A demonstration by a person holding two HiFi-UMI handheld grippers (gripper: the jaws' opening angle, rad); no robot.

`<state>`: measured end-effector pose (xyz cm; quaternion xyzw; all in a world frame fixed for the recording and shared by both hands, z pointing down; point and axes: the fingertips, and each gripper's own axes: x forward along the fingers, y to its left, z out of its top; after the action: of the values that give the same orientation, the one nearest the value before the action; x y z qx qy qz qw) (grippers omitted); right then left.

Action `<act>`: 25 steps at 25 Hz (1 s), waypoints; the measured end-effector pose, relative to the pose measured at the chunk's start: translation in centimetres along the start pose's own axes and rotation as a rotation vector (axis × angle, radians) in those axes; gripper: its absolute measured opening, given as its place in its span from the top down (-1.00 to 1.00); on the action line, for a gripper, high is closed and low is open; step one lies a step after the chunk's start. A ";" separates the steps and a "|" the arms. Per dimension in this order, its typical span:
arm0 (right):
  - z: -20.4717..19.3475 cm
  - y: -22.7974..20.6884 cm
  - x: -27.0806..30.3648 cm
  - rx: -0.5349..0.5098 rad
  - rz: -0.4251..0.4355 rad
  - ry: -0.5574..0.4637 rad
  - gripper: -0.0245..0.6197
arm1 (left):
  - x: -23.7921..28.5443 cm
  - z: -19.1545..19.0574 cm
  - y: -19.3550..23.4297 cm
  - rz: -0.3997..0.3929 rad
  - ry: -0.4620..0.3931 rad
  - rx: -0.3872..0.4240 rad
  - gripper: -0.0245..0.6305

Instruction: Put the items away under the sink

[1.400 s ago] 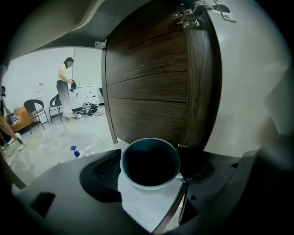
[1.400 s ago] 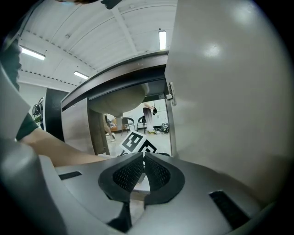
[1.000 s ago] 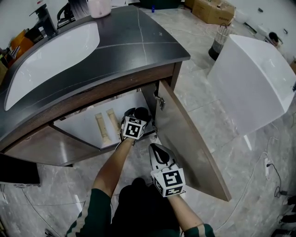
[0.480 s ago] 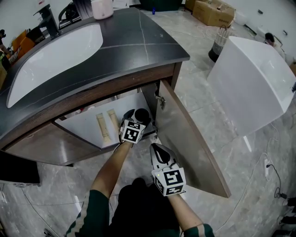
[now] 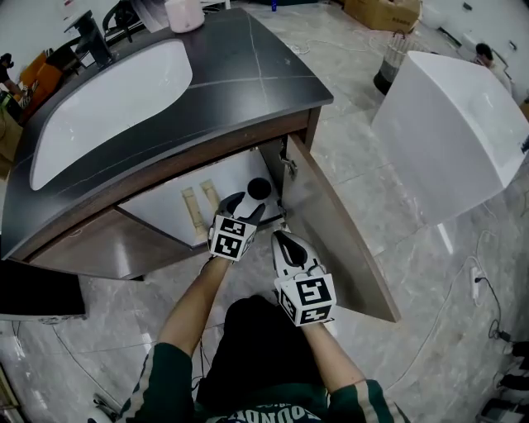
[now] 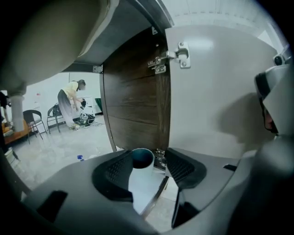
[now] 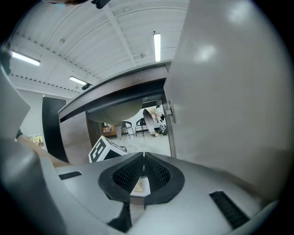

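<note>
**Cup held at the open cabinet under the sink**

The left gripper point(image 5: 246, 206) grasps a white cup point(image 5: 259, 188) with a dark inside. In the left gripper view the cup sits between the two jaws, its open mouth pointing away from the gripper. From the head view, the cup is at the right end of the cabinet opening, just beside the hinged edge of the open door point(image 5: 335, 240). It is over the white cabinet floor point(image 5: 161, 211); whether it touches that floor cannot be told.

Two pale wooden pieces point(image 5: 195, 216) lie side by side on the cabinet floor, to the left of the cup and apart from it.

The right gripper point(image 5: 283, 240) is clenched with nothing in it; in its own view the two jaws meet at their tips. It hangs outside the cabinet, just beside the left gripper and close to the inner face of the door.

Above the cabinet is a dark counter point(image 5: 248, 66) with a white basin point(image 5: 107, 91) set into it. A dark faucet point(image 5: 89, 33) stands at the far end of the basin, and a pale container point(image 5: 183, 12) stands on the counter near it. A large white tub point(image 5: 455, 124) stands on the tiled floor point(image 5: 347, 157), well apart to the right of the door.

The left gripper view shows a metal hinge point(image 6: 177, 54) on the door and, far beyond the cabinet, a person point(image 6: 70, 102) bending over near a chair point(image 6: 33, 123).
</note>
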<state>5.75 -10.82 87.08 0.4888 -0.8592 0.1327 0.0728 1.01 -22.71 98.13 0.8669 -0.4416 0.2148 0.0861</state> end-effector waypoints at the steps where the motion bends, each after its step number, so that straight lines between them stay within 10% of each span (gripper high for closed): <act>1: 1.0 0.5 -0.3 0.002 0.002 0.008 0.79 | -1.0 0.6 -0.4 -0.013 0.006 0.009 0.27; 6: 8.8 4.2 -3.5 0.021 0.022 0.059 0.79 | -8.5 6.5 -2.4 -0.055 0.065 0.014 0.89; 25: 47.2 15.1 -24.4 0.003 0.032 0.087 0.79 | -38.6 41.6 -6.5 0.001 0.053 -0.008 0.89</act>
<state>5.51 2.40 33.47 0.4687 -0.8628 0.1563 0.1071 -1.41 -4.82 43.94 0.8603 -0.4404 0.2361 0.1013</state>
